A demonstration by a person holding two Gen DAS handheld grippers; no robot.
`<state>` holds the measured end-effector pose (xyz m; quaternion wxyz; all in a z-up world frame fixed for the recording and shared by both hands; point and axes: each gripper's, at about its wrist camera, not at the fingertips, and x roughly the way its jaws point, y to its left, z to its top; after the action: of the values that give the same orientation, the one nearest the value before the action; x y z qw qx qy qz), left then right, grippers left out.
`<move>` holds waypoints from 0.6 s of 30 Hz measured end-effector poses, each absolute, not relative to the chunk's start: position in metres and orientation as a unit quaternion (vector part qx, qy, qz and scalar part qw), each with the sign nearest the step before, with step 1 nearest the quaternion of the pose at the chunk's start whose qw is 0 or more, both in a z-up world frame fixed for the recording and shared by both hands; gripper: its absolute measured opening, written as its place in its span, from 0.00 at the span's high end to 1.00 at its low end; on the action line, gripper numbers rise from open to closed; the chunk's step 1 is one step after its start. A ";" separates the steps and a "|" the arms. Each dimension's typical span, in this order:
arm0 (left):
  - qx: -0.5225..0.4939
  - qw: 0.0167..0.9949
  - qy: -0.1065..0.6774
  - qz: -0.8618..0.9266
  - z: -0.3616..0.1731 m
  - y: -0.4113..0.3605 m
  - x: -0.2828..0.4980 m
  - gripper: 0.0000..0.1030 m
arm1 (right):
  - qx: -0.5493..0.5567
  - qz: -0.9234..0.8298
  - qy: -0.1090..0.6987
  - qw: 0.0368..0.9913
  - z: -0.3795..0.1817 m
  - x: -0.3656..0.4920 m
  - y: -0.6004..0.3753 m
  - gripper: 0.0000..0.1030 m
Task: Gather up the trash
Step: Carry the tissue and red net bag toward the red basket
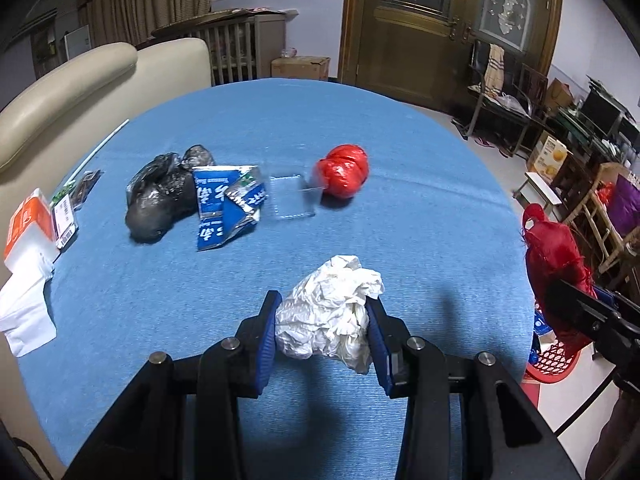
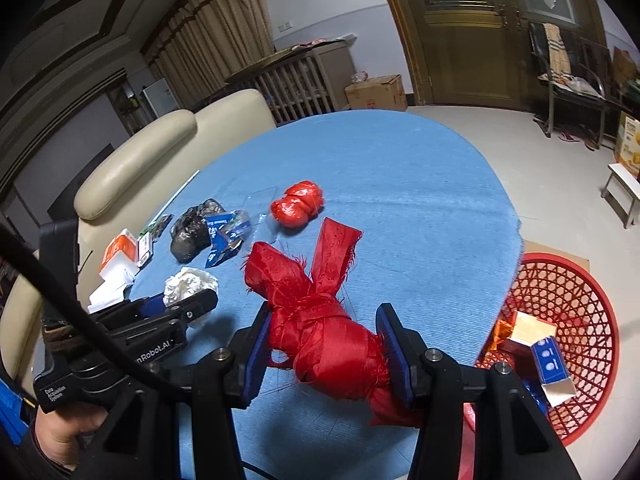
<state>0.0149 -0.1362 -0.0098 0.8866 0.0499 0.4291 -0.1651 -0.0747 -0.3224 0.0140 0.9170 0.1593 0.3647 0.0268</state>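
Note:
My left gripper [image 1: 324, 320] is shut on a crumpled white tissue [image 1: 332, 312], just above the blue tablecloth [image 1: 400, 220]. My right gripper [image 2: 324, 340] is shut on a knotted red fabric bundle [image 2: 320, 320], held over the table's near right part; the bundle also shows in the left wrist view [image 1: 554, 264]. On the cloth lie a black plastic bag [image 1: 160, 196], a torn blue carton [image 1: 228, 204], a clear plastic lid [image 1: 294, 196] and a red plastic bag [image 1: 344, 172]. A red mesh basket [image 2: 560, 300] holding trash stands on the floor at the right.
An orange and white box [image 1: 28, 224], a labelled packet [image 1: 66, 216] and white paper [image 1: 24, 312] lie at the table's left edge. A cream sofa [image 1: 80, 80] stands behind it. A white straw [image 1: 104, 144] lies at the far left. Chairs and boxes line the right wall.

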 end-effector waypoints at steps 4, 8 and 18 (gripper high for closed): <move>0.056 0.886 0.429 -0.170 -0.009 -0.143 0.014 0.59 | 0.167 0.017 0.361 0.917 0.014 -0.079 -0.331 0.48; 0.060 0.884 0.430 -0.174 -0.010 -0.151 0.015 0.59 | 0.174 0.010 0.360 0.916 0.012 -0.084 -0.340 0.48; 0.068 0.883 0.429 -0.180 -0.009 -0.161 0.016 0.59 | 0.183 0.001 0.358 0.916 0.011 -0.086 -0.351 0.48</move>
<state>0.0161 -0.1608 -0.0093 0.8826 0.0684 0.4287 -0.1805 -0.0859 -0.3509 0.0112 0.9158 0.1826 0.3578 0.0008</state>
